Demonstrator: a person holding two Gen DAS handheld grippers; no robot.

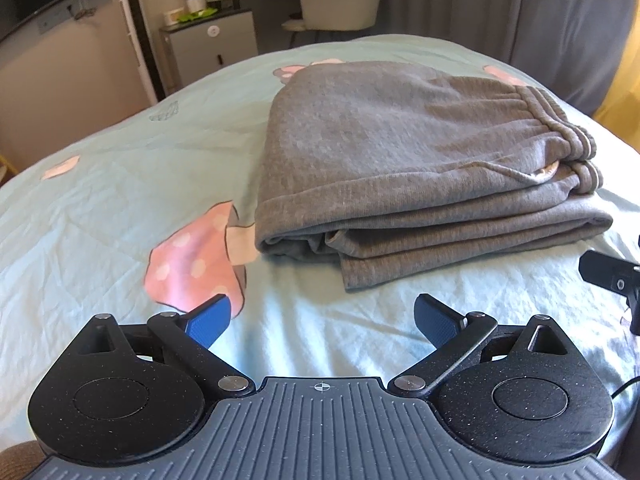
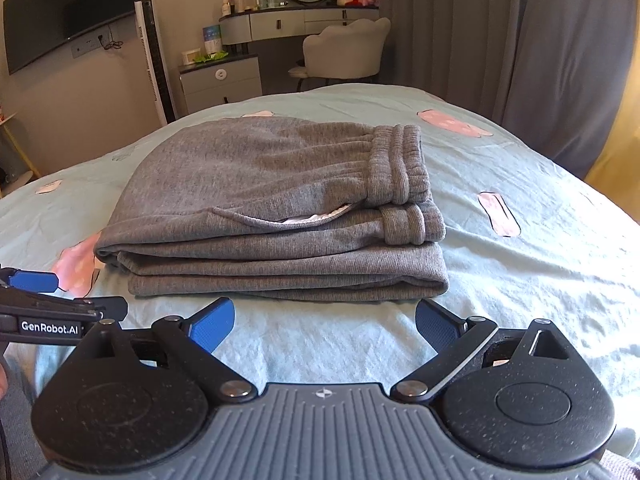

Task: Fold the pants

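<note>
Pants (image 2: 276, 208), grey and soft, lie folded in a neat stack on the bed (image 2: 520, 280), which has a light green sheet with pink mushrooms (image 1: 196, 264). The stretchy waistband (image 2: 400, 168) is on top at the right side of the stack. I see my left claw (image 1: 322, 322) with its blue pads wide apart and nothing between them. It is just in front of the pants, not touching. My right claw (image 2: 324, 324) is wide apart too, empty, close to the front edge of the stack. Behind the bed stands a white chair (image 2: 344, 52).
</note>
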